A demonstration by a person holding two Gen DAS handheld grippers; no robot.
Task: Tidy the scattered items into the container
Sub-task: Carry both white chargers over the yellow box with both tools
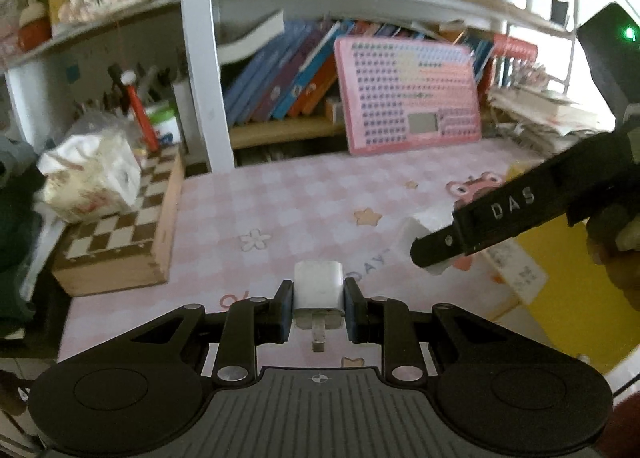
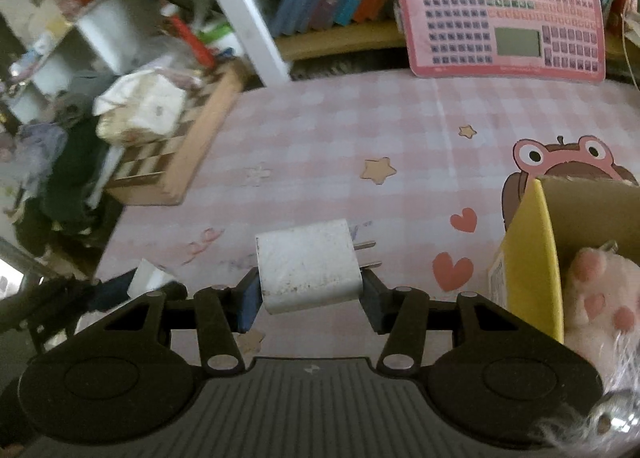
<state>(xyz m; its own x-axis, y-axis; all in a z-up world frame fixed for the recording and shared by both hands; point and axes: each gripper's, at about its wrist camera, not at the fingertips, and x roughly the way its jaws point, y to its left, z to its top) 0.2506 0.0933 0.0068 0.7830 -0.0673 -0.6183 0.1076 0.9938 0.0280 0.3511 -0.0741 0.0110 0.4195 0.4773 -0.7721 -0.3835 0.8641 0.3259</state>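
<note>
My left gripper (image 1: 319, 308) is shut on a small white plug adapter (image 1: 319, 286), its metal prong pointing back toward the camera. My right gripper (image 2: 310, 296) is shut on a larger white charger (image 2: 308, 268), prongs pointing right, held above the pink checked mat (image 2: 340, 130). The right gripper's finger also shows in the left wrist view (image 1: 480, 226), with the white charger (image 1: 426, 224) behind it. The yellow cardboard box (image 2: 532, 254) stands at the right and holds a pink plush paw (image 2: 600, 294). The box also shows in the left wrist view (image 1: 568, 286).
A wooden chessboard box (image 1: 120, 234) with a tissue pack (image 1: 92, 178) on it sits at the mat's left. A pink keyboard toy (image 1: 408, 94) leans against books at the back. A white shelf post (image 1: 204, 58) stands behind the mat. A metal keyring (image 2: 612, 418) hangs at lower right.
</note>
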